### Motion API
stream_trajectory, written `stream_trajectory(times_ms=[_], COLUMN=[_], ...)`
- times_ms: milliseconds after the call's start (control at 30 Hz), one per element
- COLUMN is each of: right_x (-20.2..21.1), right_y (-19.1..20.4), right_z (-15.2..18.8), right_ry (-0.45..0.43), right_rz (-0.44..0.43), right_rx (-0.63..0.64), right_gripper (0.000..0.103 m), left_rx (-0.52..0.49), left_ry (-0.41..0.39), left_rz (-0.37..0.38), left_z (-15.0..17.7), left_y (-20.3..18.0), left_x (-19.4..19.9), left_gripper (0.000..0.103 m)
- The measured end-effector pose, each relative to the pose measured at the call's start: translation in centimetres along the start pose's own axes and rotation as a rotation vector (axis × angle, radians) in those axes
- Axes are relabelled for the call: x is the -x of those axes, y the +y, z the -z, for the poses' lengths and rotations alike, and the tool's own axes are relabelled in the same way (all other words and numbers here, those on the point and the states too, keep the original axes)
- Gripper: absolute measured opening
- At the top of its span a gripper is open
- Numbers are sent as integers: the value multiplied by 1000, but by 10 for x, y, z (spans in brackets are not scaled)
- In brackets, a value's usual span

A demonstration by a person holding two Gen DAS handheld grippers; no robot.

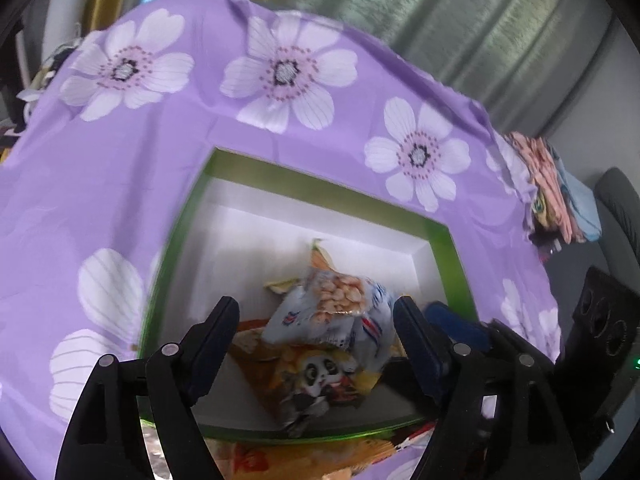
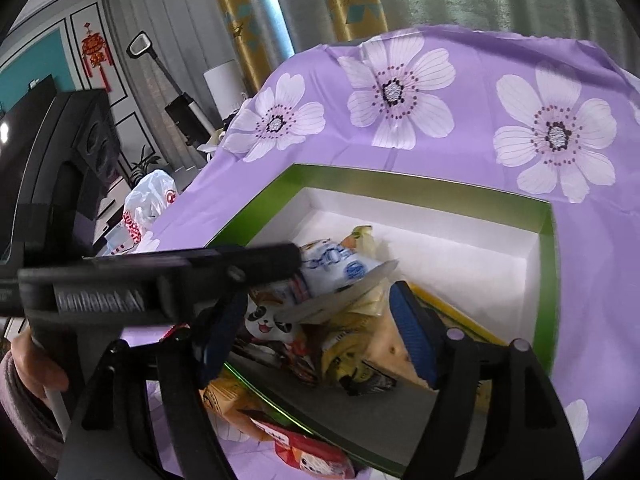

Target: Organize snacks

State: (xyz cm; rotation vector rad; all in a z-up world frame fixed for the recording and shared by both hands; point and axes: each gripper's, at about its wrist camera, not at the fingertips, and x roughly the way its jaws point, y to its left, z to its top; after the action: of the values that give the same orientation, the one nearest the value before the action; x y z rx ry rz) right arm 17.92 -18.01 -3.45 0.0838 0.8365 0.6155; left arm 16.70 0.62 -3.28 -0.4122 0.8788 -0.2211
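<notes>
A green-rimmed box point(image 1: 320, 184) with a white inside lies on the purple flowered cloth. In it a white-and-blue snack bag point(image 1: 336, 308) rests on a panda-print bag point(image 1: 320, 376). My left gripper point(image 1: 316, 320) straddles the white-and-blue bag; its jaws stand wide and there is a gap on the left side, so it is open. In the right wrist view my right gripper point(image 2: 316, 320) hangs open over the same box point(image 2: 400, 180), above the panda bag point(image 2: 268, 324) and a yellow bag point(image 2: 352, 344). The left gripper's body point(image 2: 160, 280) crosses in front, its tip at the white-and-blue bag point(image 2: 332, 276).
Loose snack packs lie on the cloth before the box's near rim: an orange pack point(image 2: 224, 396), a red one point(image 2: 312, 452) and an orange bag point(image 1: 304, 456). Folded clothes point(image 1: 552, 188) sit at the cloth's right edge. A black speaker point(image 2: 92, 140) and plastic bag point(image 2: 148, 200) stand left.
</notes>
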Motion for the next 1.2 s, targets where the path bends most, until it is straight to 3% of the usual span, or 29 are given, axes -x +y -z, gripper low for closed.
stream_trajectory(times_ms=[433, 833, 1200], right_x=[51, 75, 73], right_y=[-3, 18, 16], right_z=[25, 65, 101], right_ry=[-37, 1, 65], right_rz=[41, 55, 74], right_rx=[-39, -12, -20], right_gripper=[78, 78, 78], left_rx=[27, 39, -58], left_ry=[-94, -51, 18], left_rz=[-36, -33, 132], left_z=[24, 80, 116], left_y=[15, 18, -27], left_x=[63, 80, 68], left_gripper=[80, 80, 80])
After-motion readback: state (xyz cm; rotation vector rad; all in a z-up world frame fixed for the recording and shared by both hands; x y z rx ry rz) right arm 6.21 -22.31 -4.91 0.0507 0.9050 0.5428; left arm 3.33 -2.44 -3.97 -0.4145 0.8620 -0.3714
